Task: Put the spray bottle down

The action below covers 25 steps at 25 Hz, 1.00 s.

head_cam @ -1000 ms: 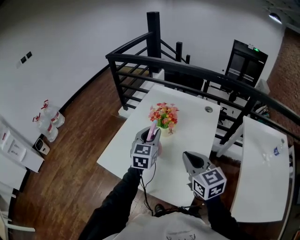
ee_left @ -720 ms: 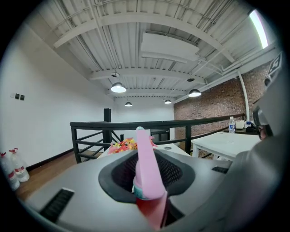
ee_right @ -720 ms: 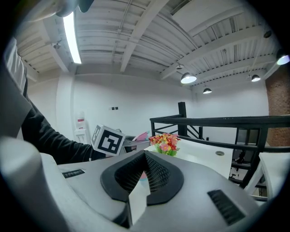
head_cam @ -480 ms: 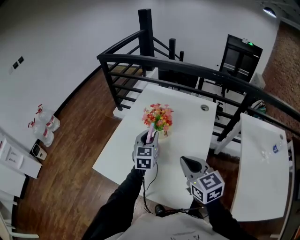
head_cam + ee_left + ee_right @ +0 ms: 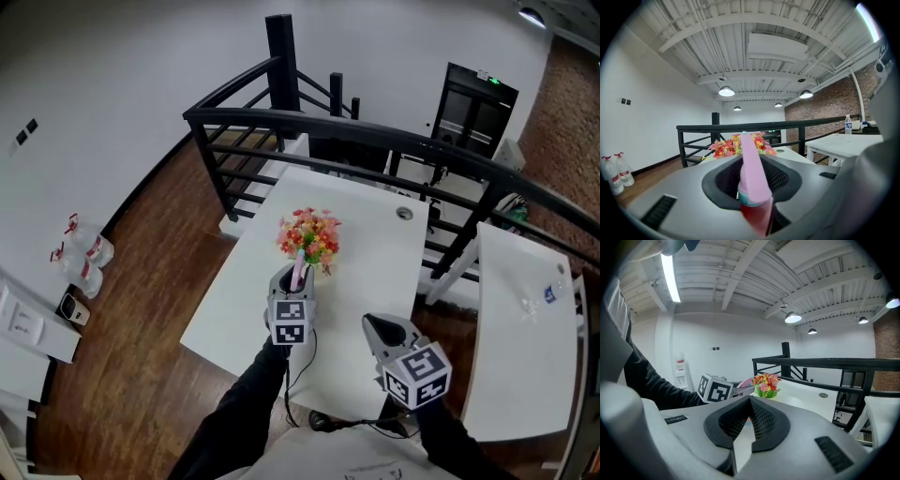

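While the left tool [image 5: 289, 284] is clenched on the spray bottle [image 5: 751, 178], held over the white surface [image 5: 375, 267] at frame centre, the sound course, as I judge it, is to lower it onto bare top just short of the flowers [image 5: 307, 236] and let go only once its base sits flat. The right tool [image 5: 743, 437], at lower right in the head view, is closed on nothing. Counted: one spray bottle, one bunch of flowers, two tools, two white surfaces.
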{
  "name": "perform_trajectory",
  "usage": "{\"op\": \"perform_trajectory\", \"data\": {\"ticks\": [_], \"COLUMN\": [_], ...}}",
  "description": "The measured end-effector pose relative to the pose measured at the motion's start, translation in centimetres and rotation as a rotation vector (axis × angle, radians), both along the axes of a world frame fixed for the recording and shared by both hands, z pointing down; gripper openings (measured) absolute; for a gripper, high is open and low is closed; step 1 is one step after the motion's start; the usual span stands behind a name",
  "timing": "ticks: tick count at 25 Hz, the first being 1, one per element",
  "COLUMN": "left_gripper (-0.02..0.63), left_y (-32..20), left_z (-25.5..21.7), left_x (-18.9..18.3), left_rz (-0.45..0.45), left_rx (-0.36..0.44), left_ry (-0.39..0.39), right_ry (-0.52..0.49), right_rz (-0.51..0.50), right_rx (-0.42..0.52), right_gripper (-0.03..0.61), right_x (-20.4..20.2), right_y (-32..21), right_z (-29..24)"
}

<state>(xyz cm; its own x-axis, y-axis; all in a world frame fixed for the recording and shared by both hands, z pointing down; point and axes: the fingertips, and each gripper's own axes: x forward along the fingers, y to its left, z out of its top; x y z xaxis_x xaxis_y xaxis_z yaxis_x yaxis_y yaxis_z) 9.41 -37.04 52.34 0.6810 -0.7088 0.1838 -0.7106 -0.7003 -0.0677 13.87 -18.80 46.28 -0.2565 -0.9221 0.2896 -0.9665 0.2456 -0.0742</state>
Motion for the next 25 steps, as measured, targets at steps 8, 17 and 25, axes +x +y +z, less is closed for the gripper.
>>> {"op": "perform_trajectory", "data": {"ticks": [8, 17, 25], "left_gripper": [0.129, 0.208, 0.267], "left_y": [0.4, 0.9, 3.5], "left_z": [0.0, 0.0, -1.1], "left_x": [0.0, -0.3, -2.2], "left_rz": [0.007, 0.03, 0.033], "left_rx": [0.011, -0.007, 0.014], "left_ry": [0.005, 0.014, 0.05], "right_ry": [-0.005, -0.008, -0.023], "right_rz": [-0.001, 0.0, 0.012], "right_rx": [0.0, 0.002, 0.012], "right_gripper": [-0.017, -0.017, -0.017], "right_x": [-0.1, -0.4, 0.0], "right_y": [0.1, 0.2, 0.4], "right_z": [0.1, -0.2, -0.2]}}
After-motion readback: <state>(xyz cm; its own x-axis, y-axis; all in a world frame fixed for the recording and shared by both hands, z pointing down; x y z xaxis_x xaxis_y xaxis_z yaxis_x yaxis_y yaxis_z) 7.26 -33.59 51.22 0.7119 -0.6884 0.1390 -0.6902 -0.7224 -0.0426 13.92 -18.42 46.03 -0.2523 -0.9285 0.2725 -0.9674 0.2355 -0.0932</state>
